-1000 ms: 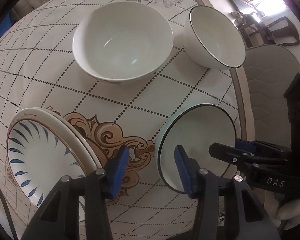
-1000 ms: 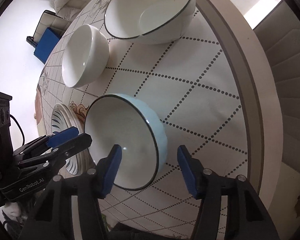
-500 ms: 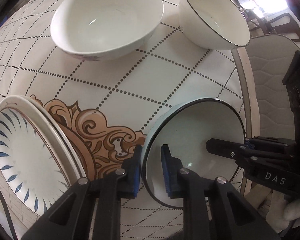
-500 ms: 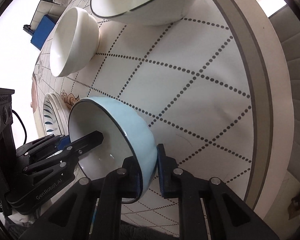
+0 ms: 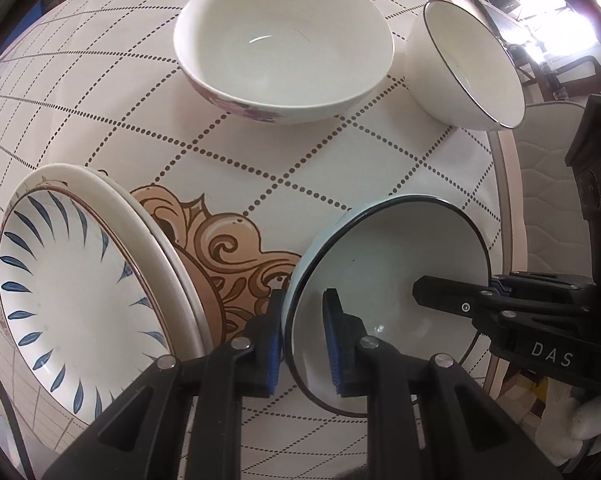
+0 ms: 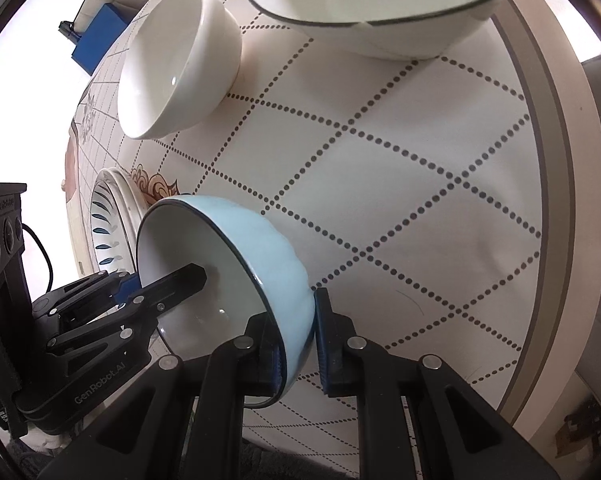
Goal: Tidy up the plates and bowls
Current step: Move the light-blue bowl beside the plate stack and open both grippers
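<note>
- Right now both my grippers are clamped on the same light-blue bowl (image 5: 392, 264), which sits low and right of centre in the left wrist view and lower left of centre in the right wrist view (image 6: 260, 252).
- My left gripper (image 5: 304, 340) pinches the bowl's near rim at the bottom centre of its frame: one blue pad outside the wall, the other inside, the gap narrow and filled by the rim.
- My right gripper (image 6: 298, 340) does the same on the opposite rim, one pad against the blue outer wall, the other inside the white interior.
- Each gripper shows in the other's view: the right one reaches into the bowl from the right edge of the left wrist frame, the left one from the lower left of the right wrist frame.
- The bowl is tilted, its dark-lined rim raised off the patterned tablecloth (image 5: 284, 168); whether its base touches the cloth I cannot tell.
- Stacked plates (image 5: 84, 280), the top one with blue dashes around its well, lie at the lower left of the left wrist frame, just beside the bowl.
- A large white bowl (image 5: 284, 40) stands at the top centre, with a purple pattern on its outer wall.
- A dark-rimmed white bowl (image 5: 468, 68) stands at the upper right, close to the table edge (image 6: 560, 184).
</note>
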A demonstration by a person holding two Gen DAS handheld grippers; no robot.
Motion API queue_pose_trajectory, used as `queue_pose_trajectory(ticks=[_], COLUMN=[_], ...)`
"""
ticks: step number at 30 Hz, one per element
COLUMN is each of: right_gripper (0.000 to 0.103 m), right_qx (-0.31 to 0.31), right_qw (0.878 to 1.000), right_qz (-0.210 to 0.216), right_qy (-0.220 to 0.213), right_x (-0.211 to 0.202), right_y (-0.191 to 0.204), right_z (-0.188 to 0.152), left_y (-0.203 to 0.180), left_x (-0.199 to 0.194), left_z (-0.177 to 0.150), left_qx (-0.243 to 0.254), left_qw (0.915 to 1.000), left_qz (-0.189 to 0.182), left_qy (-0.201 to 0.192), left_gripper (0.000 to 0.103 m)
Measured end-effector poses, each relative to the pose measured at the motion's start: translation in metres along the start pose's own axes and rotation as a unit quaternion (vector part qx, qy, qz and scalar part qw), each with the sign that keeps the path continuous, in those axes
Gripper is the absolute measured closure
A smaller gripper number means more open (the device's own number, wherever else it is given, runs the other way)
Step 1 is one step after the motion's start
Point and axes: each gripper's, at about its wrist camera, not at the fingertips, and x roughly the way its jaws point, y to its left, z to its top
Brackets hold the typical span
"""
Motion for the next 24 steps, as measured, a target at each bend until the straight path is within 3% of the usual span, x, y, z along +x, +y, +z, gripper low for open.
queue_pose_trajectory(ticks=[18, 19, 24], right_gripper=[0.088, 0.088, 0.088], right_qx=[0.014, 0.015, 0.011], right_qw=[1.0, 1.0, 1.0], right_qz=[-0.018, -0.014, -0.009], right_qy=[0.003, 0.003, 0.005], right_x=[0.0, 0.001, 0.002], right_y=[-0.011, -0.011, -0.014], right_z=[0.005, 0.005, 0.004], left_y=[-0.014, -0.019, -0.028], left_x=[-0.001, 0.005, 0.012], left_z=[0.003, 0.016, 0.021], left_qx=[0.005, 0.006, 0.003], left_qw=[1.0, 1.0, 1.0], left_qz=[-0.004, -0.003, -0.003], left_qy=[0.0, 0.001, 0.006], left_gripper=[0.086, 0.086, 0.086])
